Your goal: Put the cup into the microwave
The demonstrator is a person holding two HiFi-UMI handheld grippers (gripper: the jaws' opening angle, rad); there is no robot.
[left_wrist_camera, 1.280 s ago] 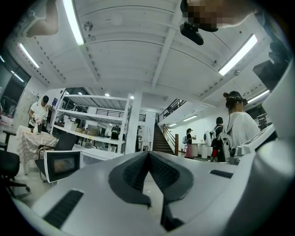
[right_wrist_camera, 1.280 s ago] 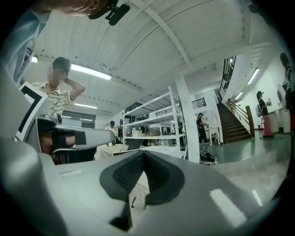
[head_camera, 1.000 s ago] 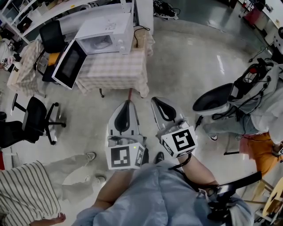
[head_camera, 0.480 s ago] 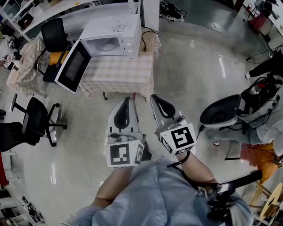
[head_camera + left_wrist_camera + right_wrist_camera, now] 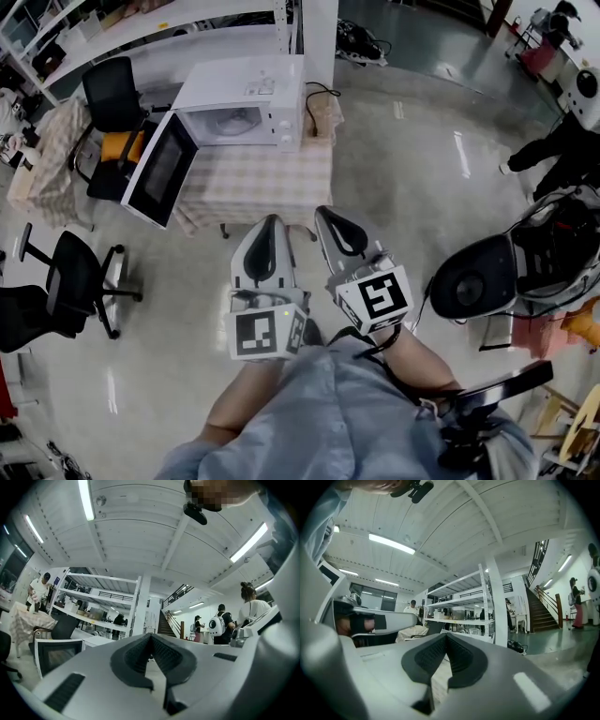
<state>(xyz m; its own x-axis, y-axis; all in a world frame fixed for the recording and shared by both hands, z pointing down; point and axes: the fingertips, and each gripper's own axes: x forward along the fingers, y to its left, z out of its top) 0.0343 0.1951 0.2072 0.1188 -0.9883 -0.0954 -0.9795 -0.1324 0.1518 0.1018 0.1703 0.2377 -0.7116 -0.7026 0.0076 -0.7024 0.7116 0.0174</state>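
Sitting on a checked-cloth table (image 5: 253,178), boxy white microwave (image 5: 246,94) w/ dark-glass door (image 5: 159,171) swung open leftward. Left gripper (image 5: 270,218) & right gripper (image 5: 324,212): smooth grey shells, ribbed dark pads pressed together, empty.

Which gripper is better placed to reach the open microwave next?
Left, slightly: the left gripper sits nearer the microwave cavity and its open door; the right gripper is off to the right. Both are shut and empty.
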